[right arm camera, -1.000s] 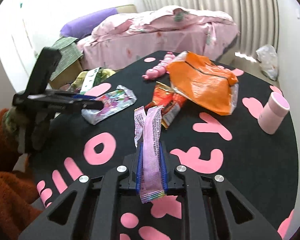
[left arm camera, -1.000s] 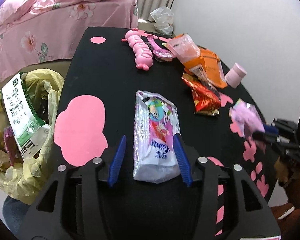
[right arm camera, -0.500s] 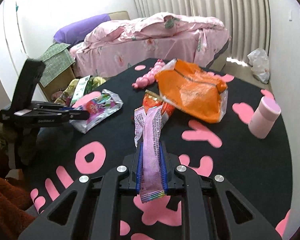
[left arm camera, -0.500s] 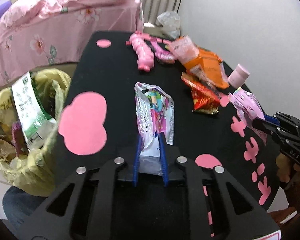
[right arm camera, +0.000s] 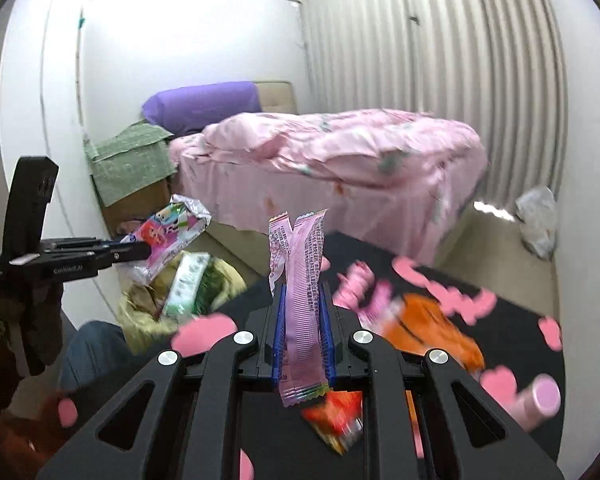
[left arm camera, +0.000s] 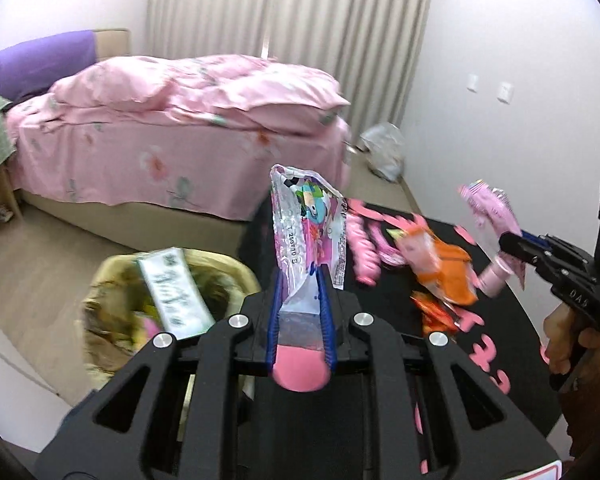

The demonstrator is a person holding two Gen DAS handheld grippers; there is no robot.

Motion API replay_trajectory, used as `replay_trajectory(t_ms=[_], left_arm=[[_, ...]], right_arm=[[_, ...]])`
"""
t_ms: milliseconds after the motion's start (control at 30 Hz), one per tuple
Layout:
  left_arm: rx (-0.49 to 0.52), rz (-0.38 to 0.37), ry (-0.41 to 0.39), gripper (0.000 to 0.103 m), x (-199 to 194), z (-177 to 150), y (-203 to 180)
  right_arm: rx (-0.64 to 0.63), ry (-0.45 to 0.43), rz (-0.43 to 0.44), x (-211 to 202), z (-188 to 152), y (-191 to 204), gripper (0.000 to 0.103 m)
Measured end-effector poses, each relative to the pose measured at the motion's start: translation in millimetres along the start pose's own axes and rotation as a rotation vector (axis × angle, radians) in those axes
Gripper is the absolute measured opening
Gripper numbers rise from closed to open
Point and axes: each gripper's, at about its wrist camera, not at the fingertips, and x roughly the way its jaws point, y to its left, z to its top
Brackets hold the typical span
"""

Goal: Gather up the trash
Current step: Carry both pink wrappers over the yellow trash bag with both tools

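My left gripper (left arm camera: 300, 280) is shut on a silver cartoon snack bag (left arm camera: 308, 224) and holds it upright in the air above the table edge. It also shows in the right wrist view (right arm camera: 168, 236), above the trash bag. My right gripper (right arm camera: 302, 296) is shut on a pink wrapper (right arm camera: 300, 280), lifted off the table; the wrapper shows in the left wrist view (left arm camera: 494, 210). A yellow trash bag (left arm camera: 112, 280) with a green and white carton (left arm camera: 174, 292) stands on the floor left of the table, and shows in the right wrist view (right arm camera: 140, 304).
On the black table with pink shapes (left arm camera: 512, 344) lie an orange bag (left arm camera: 440, 260), a red wrapper (left arm camera: 436, 312), a pink cup (left arm camera: 494, 276) and pink toys (left arm camera: 364, 248). A pink bed (left arm camera: 172, 136) stands behind. A white plastic bag (left arm camera: 384, 152) lies on the floor.
My left gripper has lifted the cartoon bag off the table and tilted up towards the trash bag side. My right gripper has risen with the pink wrapper.
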Motion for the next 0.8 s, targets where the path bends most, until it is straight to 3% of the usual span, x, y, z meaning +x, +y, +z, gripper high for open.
replay_trajectory(t_ms=[267, 400, 633, 800], left_arm=[[-0.136, 0.152, -0.035, 0.017, -19.0, 0.5, 80.3], [-0.196, 0.207, 0.0, 0.017, -18.1, -11.2, 121.0], [-0.271, 0.175, 0.1, 0.017, 15.0, -46.7, 154.2], [-0.286, 0.165, 0.158, 0.017, 42.0, -65.1, 167.6]], right_arm=[[-0.041, 0.021, 0.121, 47.7, 37.5, 37.9, 0.016], [-0.081, 0.068, 0.171, 78.8, 45.5, 62.5, 0.016], [-0.1, 0.302, 0.315, 178.1, 38.8, 113.6, 0.016], [-0.117, 0.466, 0.351, 252.0, 24.2, 146.1, 0.016]])
